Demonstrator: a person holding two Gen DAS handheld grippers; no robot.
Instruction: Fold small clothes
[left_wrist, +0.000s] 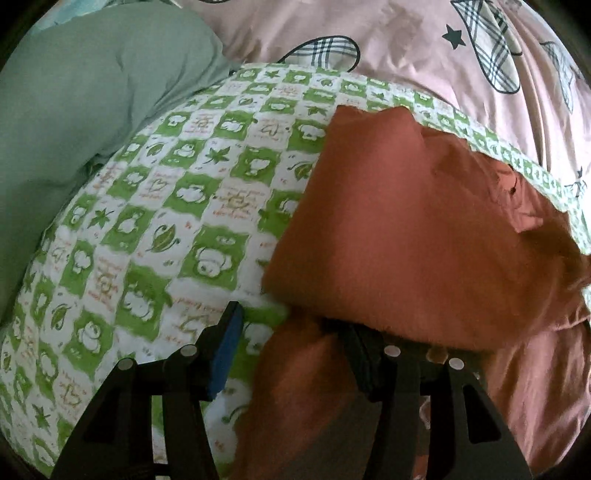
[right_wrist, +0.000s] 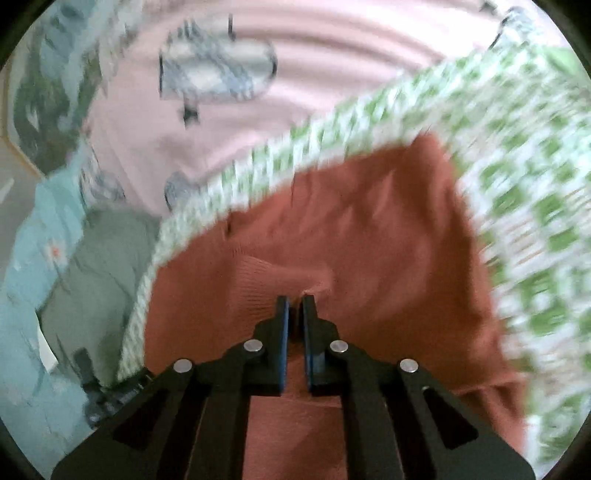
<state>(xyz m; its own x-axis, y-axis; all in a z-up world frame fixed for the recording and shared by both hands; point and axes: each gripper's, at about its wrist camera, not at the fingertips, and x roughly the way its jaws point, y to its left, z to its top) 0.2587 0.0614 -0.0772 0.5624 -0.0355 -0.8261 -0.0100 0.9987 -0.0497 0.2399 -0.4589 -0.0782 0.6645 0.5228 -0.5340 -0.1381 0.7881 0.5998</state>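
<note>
A rust-orange garment (left_wrist: 413, 229) lies partly folded on a green-and-white patterned cloth (left_wrist: 177, 192). My left gripper (left_wrist: 291, 328) is open at the garment's near left edge; its left finger (left_wrist: 225, 350) is over the patterned cloth and its right finger is under a fold of the garment. In the blurred right wrist view, my right gripper (right_wrist: 296, 301) is shut on a ribbed part of the orange garment (right_wrist: 332, 221) and holds it bunched at the fingertips.
A sage green cloth (left_wrist: 74, 110) lies at the left. A pink sheet with plaid shapes and stars (left_wrist: 406, 37) is behind. In the right wrist view a light blue floral fabric (right_wrist: 33, 258) is at the left.
</note>
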